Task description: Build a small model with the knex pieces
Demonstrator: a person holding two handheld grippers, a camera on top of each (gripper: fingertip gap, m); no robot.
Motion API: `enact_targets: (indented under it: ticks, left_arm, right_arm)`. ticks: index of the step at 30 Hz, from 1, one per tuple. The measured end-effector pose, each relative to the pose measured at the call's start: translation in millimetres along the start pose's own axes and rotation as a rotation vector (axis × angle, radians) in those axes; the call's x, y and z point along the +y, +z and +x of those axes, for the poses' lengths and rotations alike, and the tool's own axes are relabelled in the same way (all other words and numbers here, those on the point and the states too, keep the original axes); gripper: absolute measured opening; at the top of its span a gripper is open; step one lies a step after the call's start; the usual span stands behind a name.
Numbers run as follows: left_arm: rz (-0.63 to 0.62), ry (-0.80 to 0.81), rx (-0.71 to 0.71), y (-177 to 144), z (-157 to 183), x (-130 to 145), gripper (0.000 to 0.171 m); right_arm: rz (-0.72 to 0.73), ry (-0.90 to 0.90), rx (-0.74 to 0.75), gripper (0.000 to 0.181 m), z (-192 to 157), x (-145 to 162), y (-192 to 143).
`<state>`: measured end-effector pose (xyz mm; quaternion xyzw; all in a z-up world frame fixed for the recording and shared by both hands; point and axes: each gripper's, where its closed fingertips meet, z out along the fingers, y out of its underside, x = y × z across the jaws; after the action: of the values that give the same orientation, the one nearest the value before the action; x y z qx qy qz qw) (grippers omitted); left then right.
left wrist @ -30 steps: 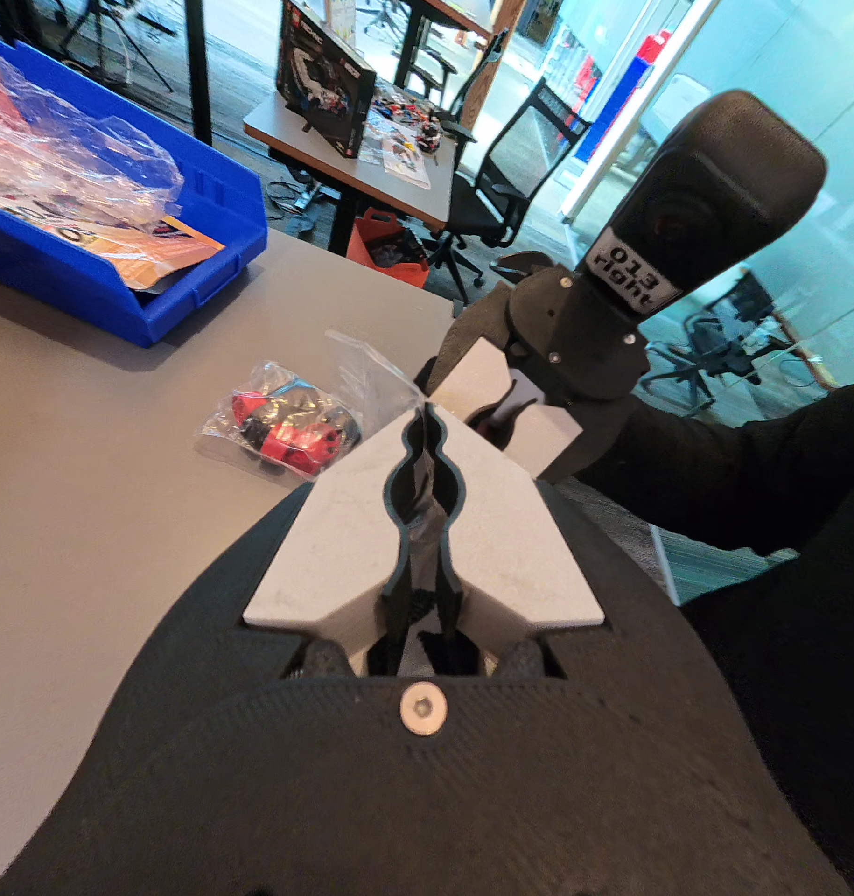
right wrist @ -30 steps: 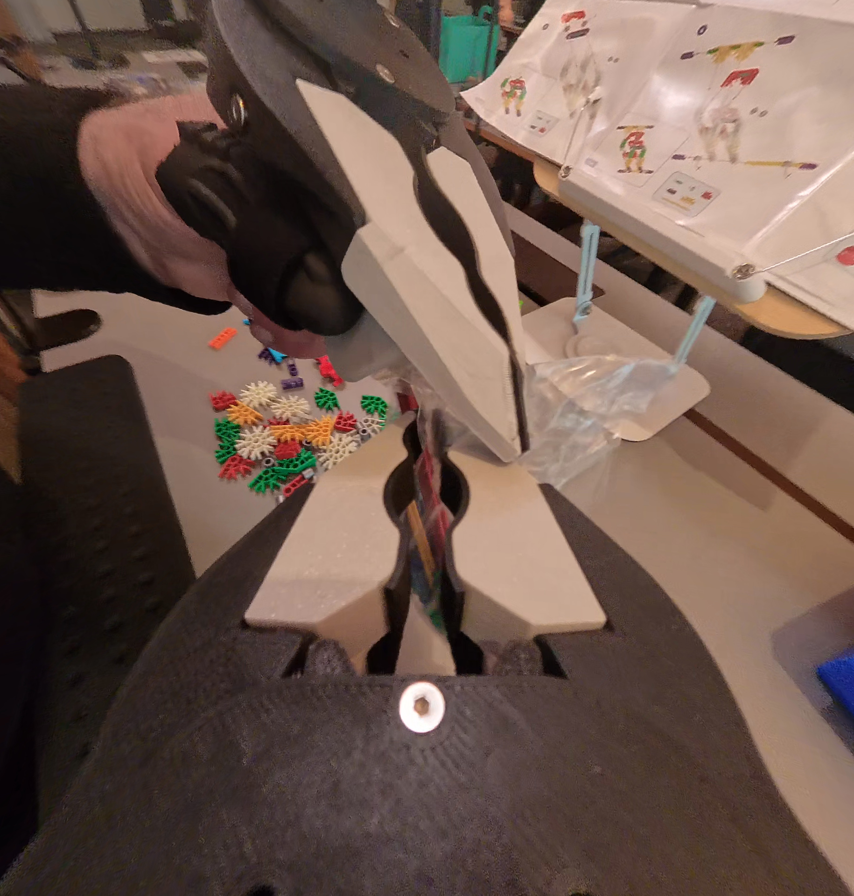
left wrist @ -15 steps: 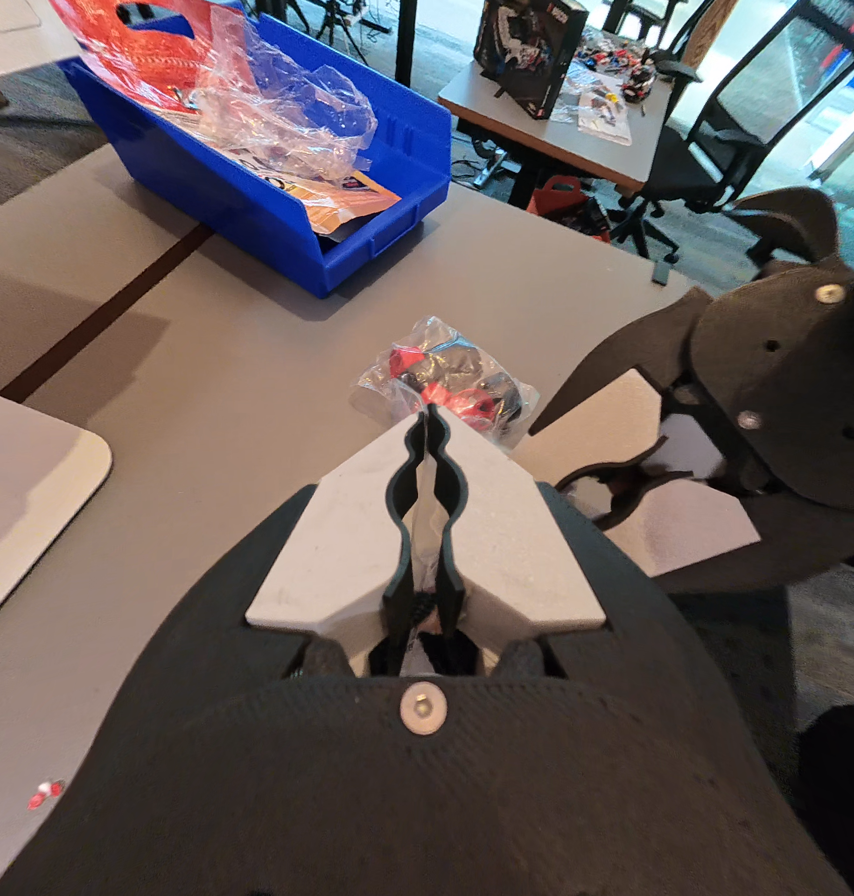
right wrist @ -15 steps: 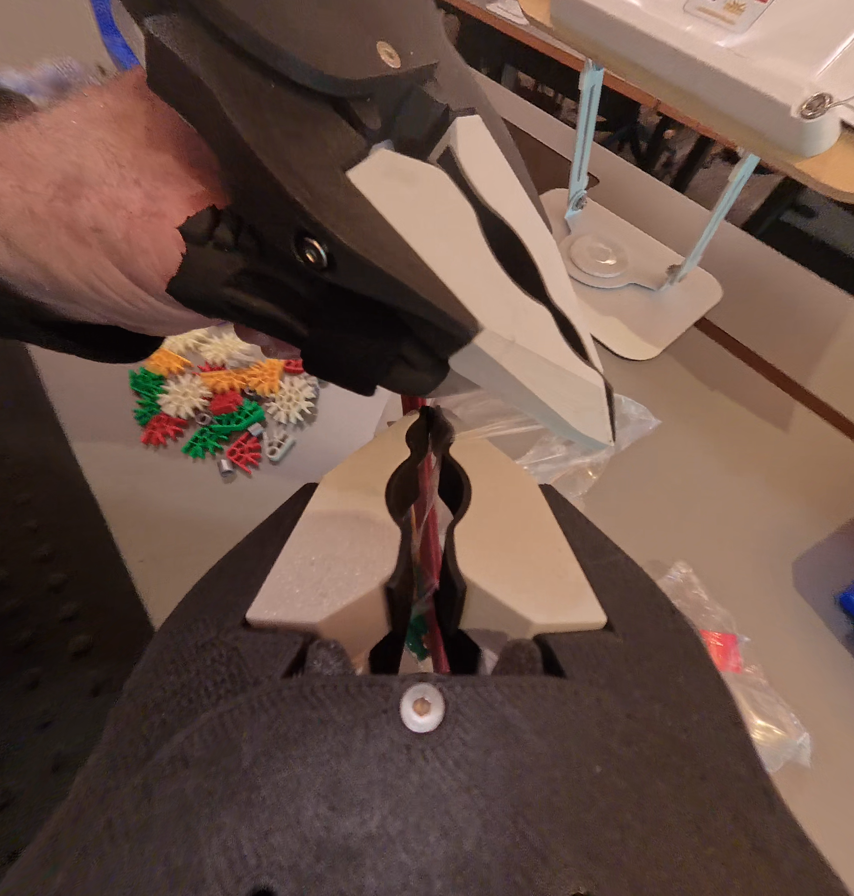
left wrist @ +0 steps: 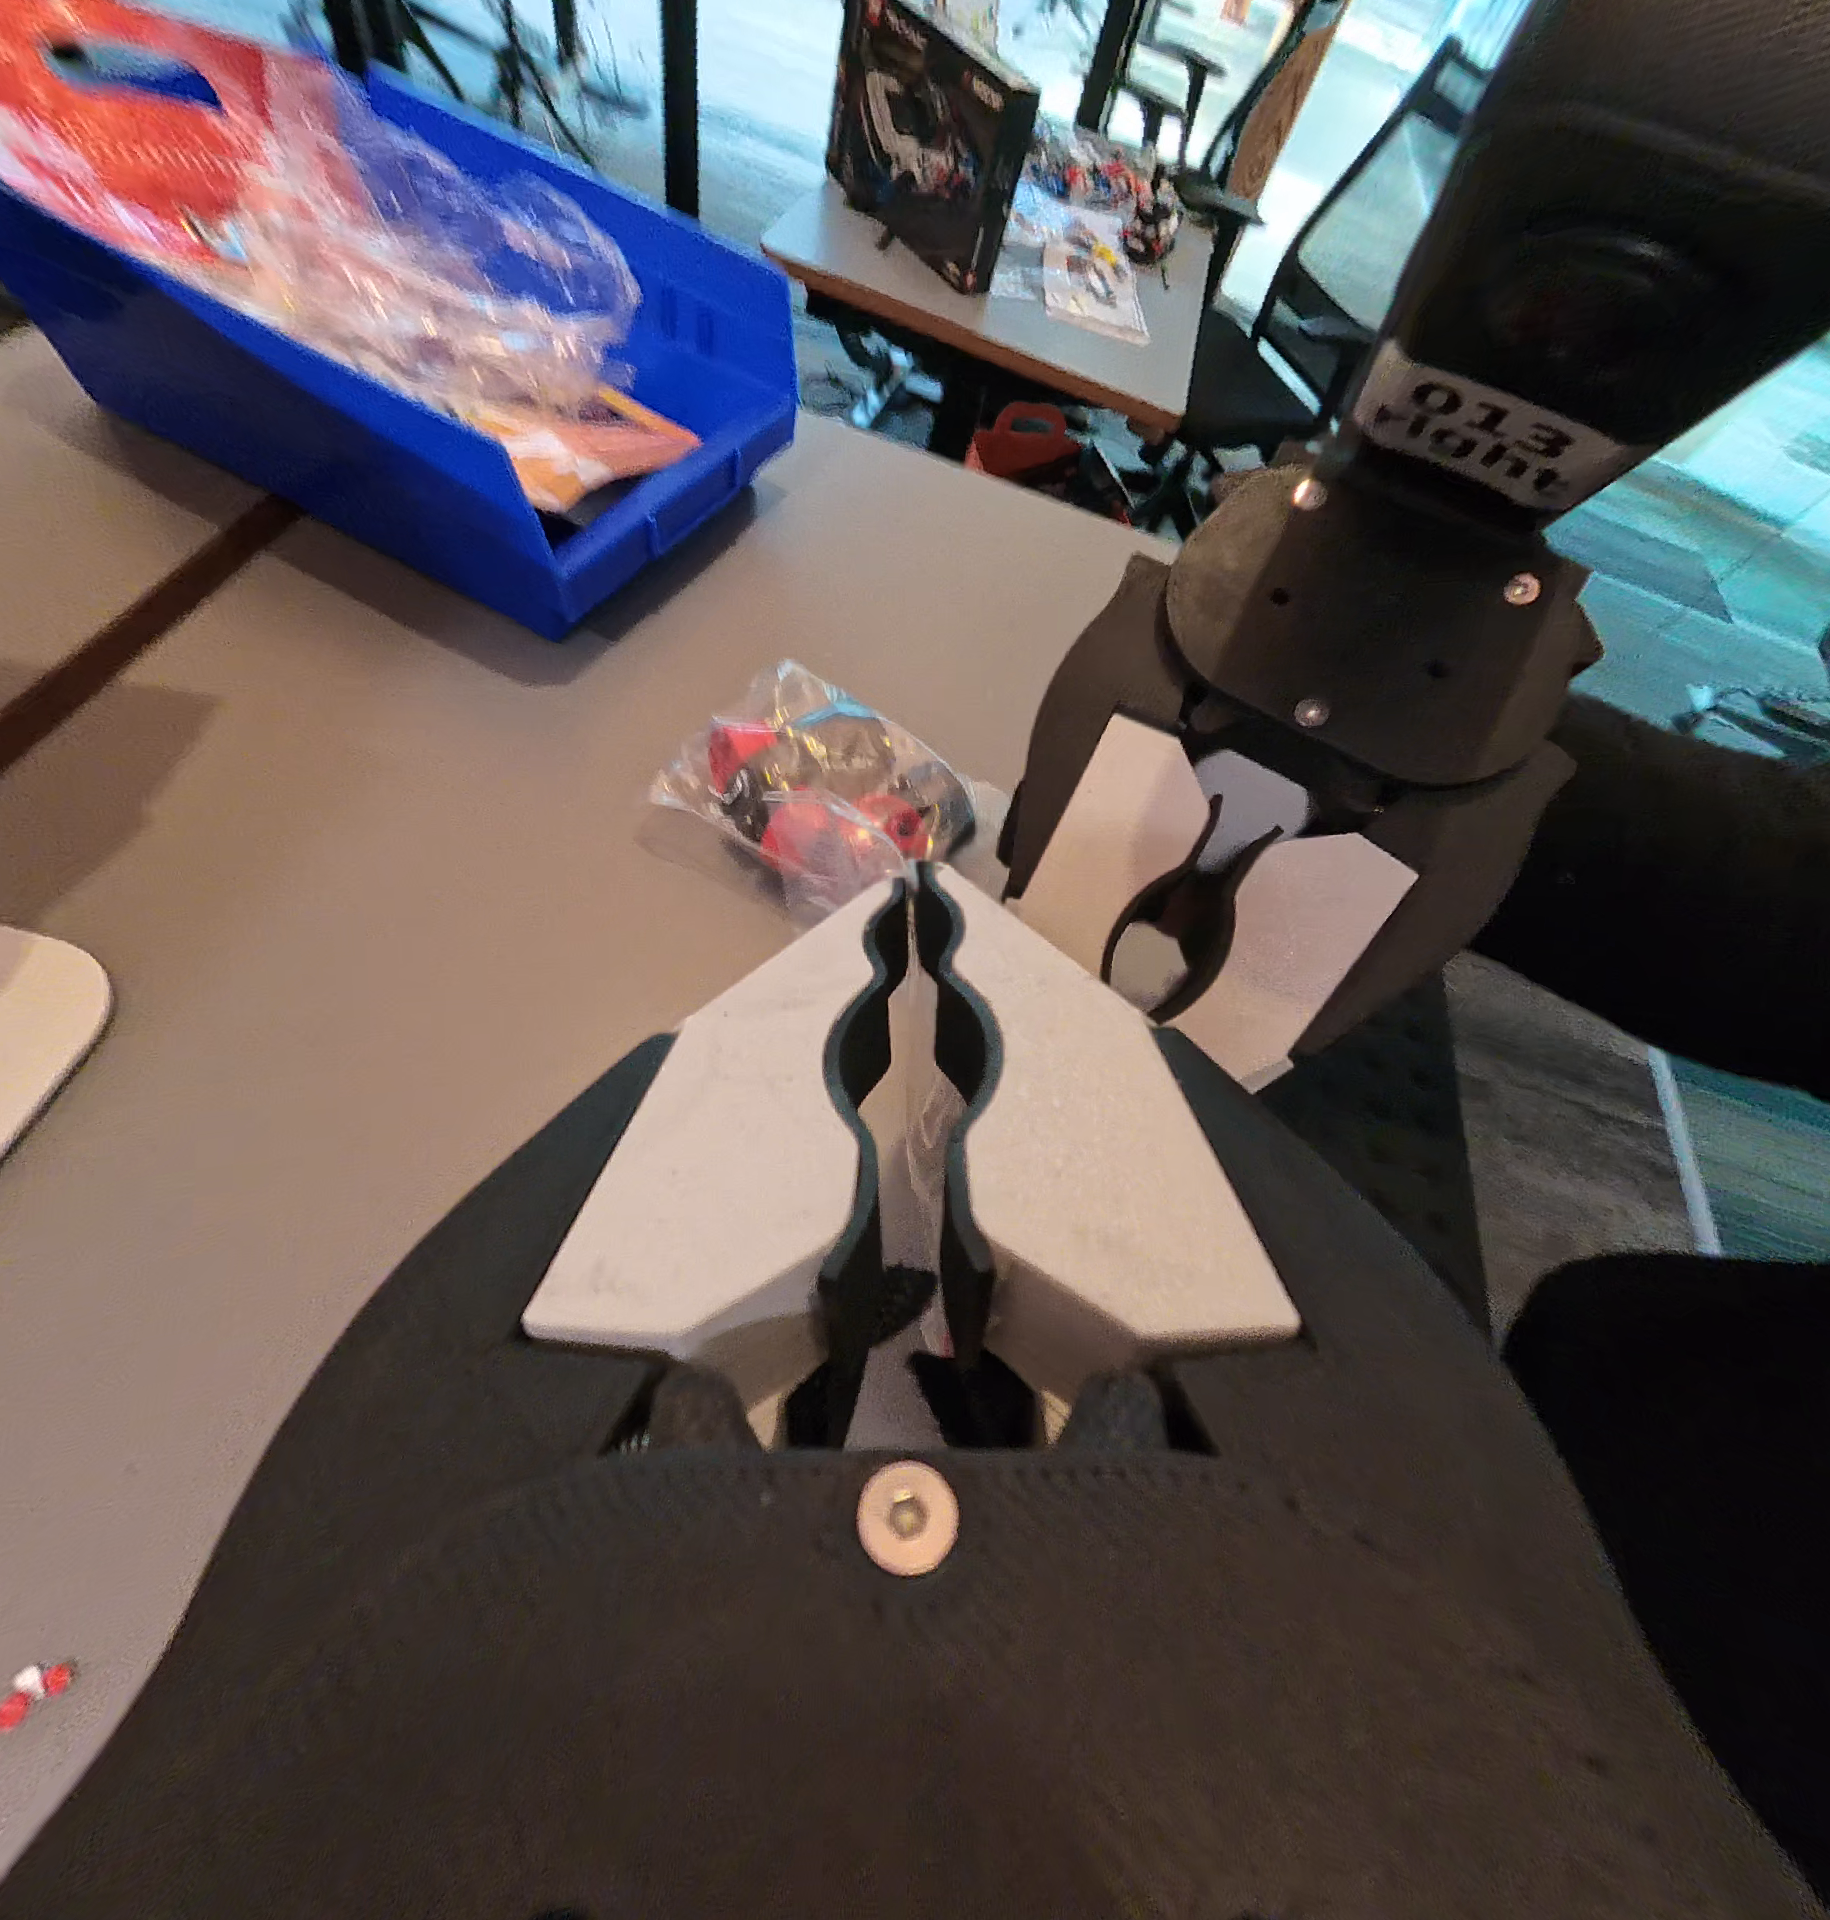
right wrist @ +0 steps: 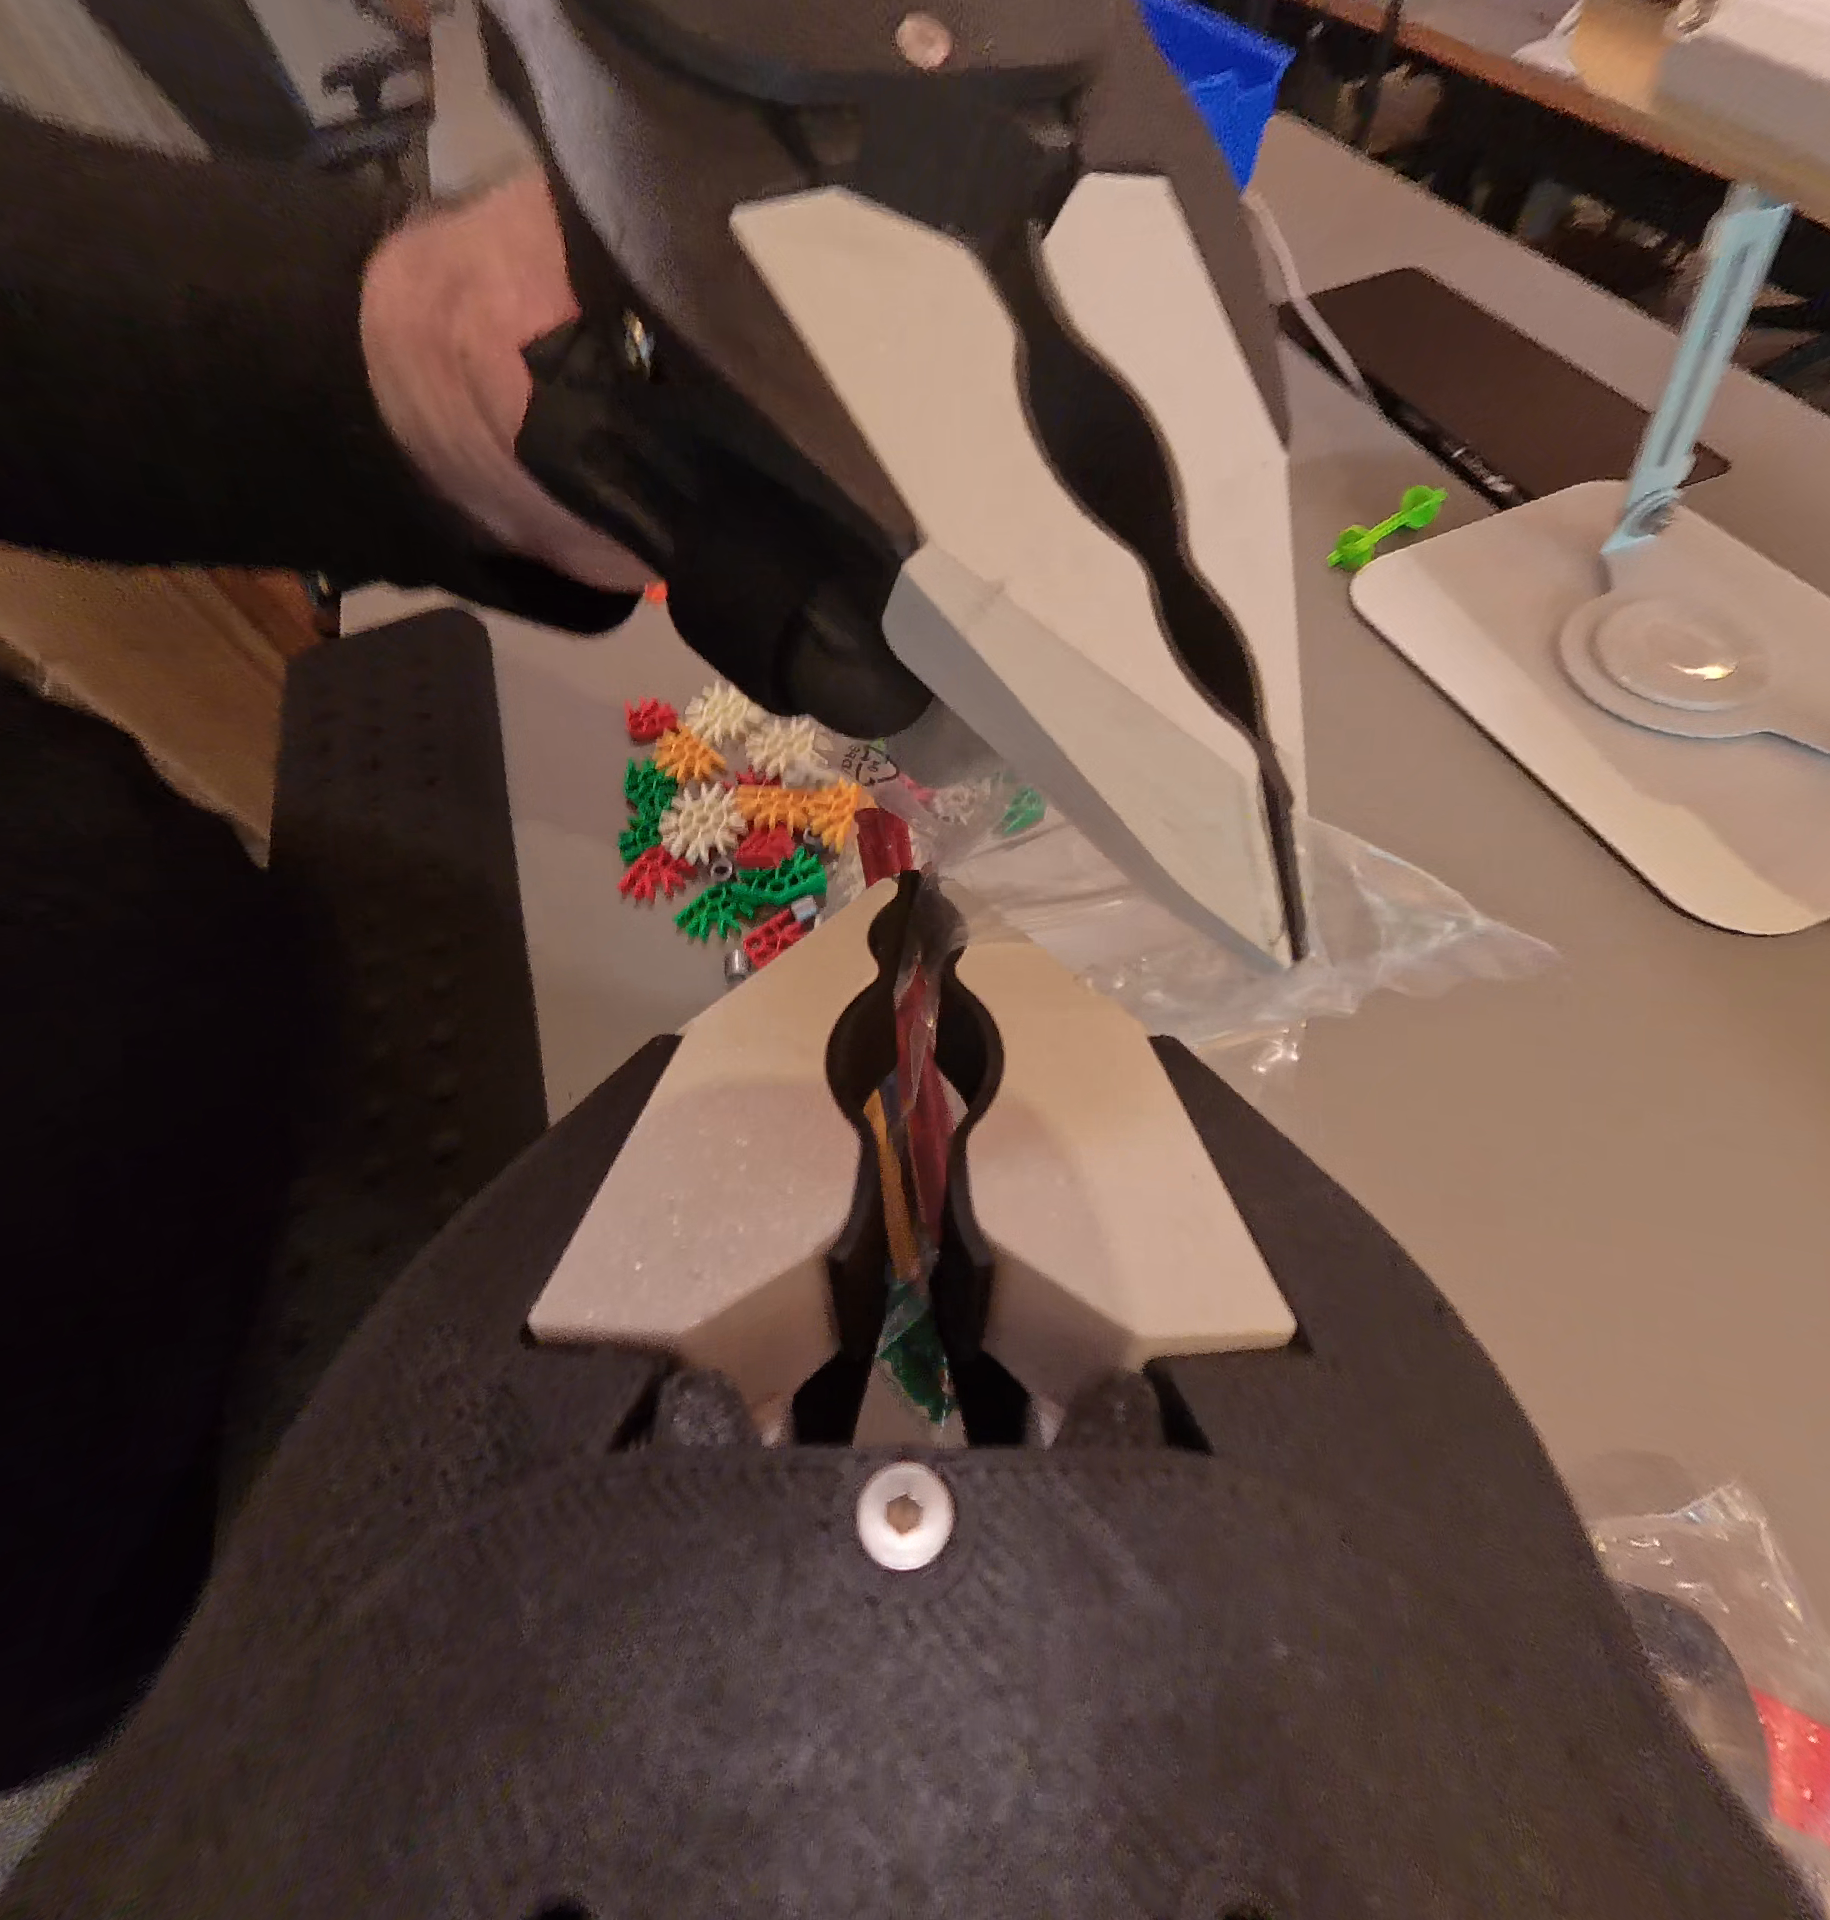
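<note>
1. Film is what both your grippers have hold of: one clear bag (right wrist: 1337,935), stretched between them above the grey table (left wrist: 319,831).
2. Your left gripper (left wrist: 913,896) has its fingers together, nipped on a thin edge of that bag; you can see clear film running down the slot between them.
3. Your right gripper (right wrist: 916,896) is likewise closed on the bag's other end, with red, yellow and green rods bunched inside the plastic between its fingers.
4. Judge the bag as light, limp and slick. It will likely crumple rather than hold a shape, and a thin edge may slide out of a weak pinch, so hold where the film is doubled or gathered. The rods inside look stiff and give the firmer grip.
5. Seen from the right wrist, the left gripper comes down from above, its tips pinching the film just beyond and right of your right tips. Loose film bulges out beside them.
6. A heap of red, green, orange and white connectors (right wrist: 729,821) lies on the table just beyond the right gripper, to its left.
7. Near the left gripper's tips rests a second bag (left wrist: 817,800) of red and black parts, untouched.
8. Farther left sits a blue bin (left wrist: 391,478) with plastic wrap and paper in it.
9. A white stand base (right wrist: 1617,707) lies to the right, with a green piece (right wrist: 1384,532) beside it.
</note>
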<state>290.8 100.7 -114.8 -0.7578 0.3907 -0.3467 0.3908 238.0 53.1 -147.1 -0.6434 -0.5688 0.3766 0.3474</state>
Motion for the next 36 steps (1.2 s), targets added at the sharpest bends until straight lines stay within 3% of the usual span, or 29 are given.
enact_targets:
  ticks: [3, 10, 18, 21, 30, 36]
  left_arm:
    - [-0.129, 0.037, -0.01, 5.1, 1.3, 29.8, 0.0]
    - [-0.141, 0.11, -0.148, 13.3, -11.4, 60.5, 0.0]
    - [-0.094, 0.127, -0.237, 24.0, -20.9, 68.9, 0.0]
    - [-0.08, 0.116, -0.265, 25.5, -25.6, 67.5, 0.0]
    - [0.061, -0.016, -0.257, 2.5, -25.5, 39.3, 0.0]
    - [0.058, -0.012, -0.286, 9.6, -22.2, 40.3, 0.0]
  right_arm:
    - [-0.047, -0.038, -0.06, 0.0, -12.1, 4.6, 12.6]
    - [-0.08, -0.01, -0.214, 0.0, -26.5, 28.1, 30.9]
    - [-0.084, 0.028, -0.212, 0.0, -26.0, 41.7, 39.7]
    - [-0.1, 0.012, -0.154, 0.001, -21.1, 44.1, 40.0]
    - [-0.013, -0.041, 0.277, 0.0, 8.6, 24.1, 18.0]
    - [-0.178, -0.251, 0.308, 0.0, 1.0, 31.1, 19.3]
